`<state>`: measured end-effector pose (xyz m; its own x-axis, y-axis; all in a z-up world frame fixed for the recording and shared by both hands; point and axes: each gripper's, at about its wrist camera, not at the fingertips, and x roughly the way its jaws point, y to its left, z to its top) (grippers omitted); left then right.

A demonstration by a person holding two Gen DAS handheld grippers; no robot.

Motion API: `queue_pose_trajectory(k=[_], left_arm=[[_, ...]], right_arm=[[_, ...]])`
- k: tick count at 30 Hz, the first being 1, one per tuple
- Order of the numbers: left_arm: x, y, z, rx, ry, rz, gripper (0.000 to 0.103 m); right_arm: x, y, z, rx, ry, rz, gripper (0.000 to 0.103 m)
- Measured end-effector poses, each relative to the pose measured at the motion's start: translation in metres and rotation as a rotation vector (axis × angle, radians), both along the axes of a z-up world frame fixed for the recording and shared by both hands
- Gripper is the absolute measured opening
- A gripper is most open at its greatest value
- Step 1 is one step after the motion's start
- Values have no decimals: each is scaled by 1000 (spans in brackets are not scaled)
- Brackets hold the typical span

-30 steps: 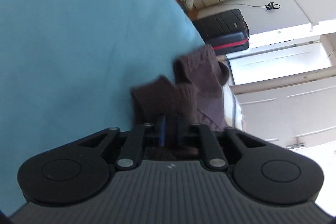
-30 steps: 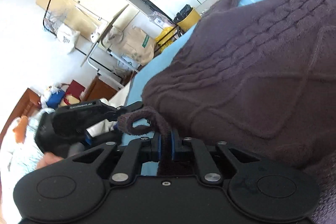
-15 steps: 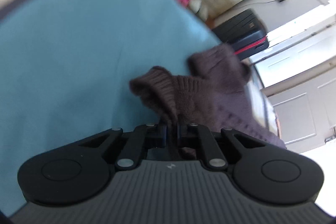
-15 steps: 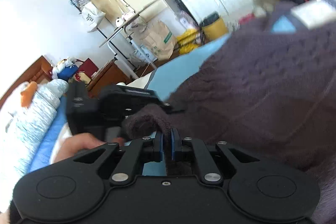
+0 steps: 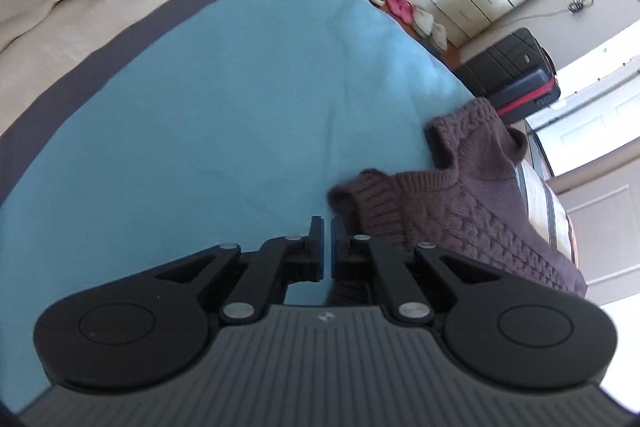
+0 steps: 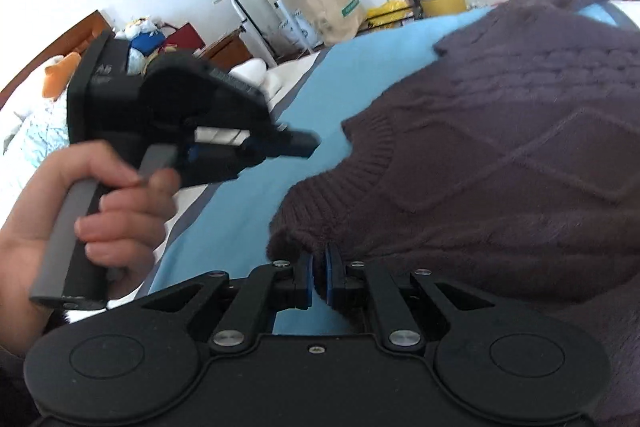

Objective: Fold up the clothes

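Left wrist view: the left gripper [image 5: 325, 247], fingers pressed together on nothing, hangs over a blue sheet [image 5: 208, 131], the brown knit sweater [image 5: 460, 211] just right of it; a suitcase [image 5: 516, 75] stands beyond.

Right wrist view: the right gripper [image 6: 319, 277] is opening on the sweater's ribbed hem [image 6: 308, 231]; released bunched, it may crease.

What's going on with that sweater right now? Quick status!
Left gripper shut, empty. Right gripper opening, sweater edge between its jaws. Sweater lies on blue sheet. Nothing in the way.
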<state>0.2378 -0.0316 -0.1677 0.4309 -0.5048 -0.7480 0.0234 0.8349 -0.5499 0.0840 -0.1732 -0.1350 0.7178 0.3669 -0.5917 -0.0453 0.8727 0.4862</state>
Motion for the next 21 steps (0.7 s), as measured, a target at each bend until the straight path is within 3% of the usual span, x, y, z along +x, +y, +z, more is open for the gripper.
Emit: queue_pose_trajectory(k=[2,3,4,5,6,12,17,21], left_arm=[[3,-6,1,18,-2,-8,3],[4,-9,1,28,-2,-11,4],[5,-12,2,32,-6,-16,5],[2,-12,7,21,-22,-23,11],[-1,-11,13,19,-51,-36,18],[-37,-43,57,189,-300,-196,44],[-59,-66,71,30,-293,-369,60],[-83,-87,69,12,-261,-504,65]], right_arm=[[-3,-1,3,31,10,15,16],[-9,-5,8,71,8,25,22],[-16,-9,13,107,5,31,31],[-27,-14,22,111,-16,12,51],[-38,-19,30,113,-34,-8,57],[-98,-93,70,-36,-8,-171,57],[-149,-170,104,-160,60,-358,58],[-189,-223,123,-240,82,-454,68]])
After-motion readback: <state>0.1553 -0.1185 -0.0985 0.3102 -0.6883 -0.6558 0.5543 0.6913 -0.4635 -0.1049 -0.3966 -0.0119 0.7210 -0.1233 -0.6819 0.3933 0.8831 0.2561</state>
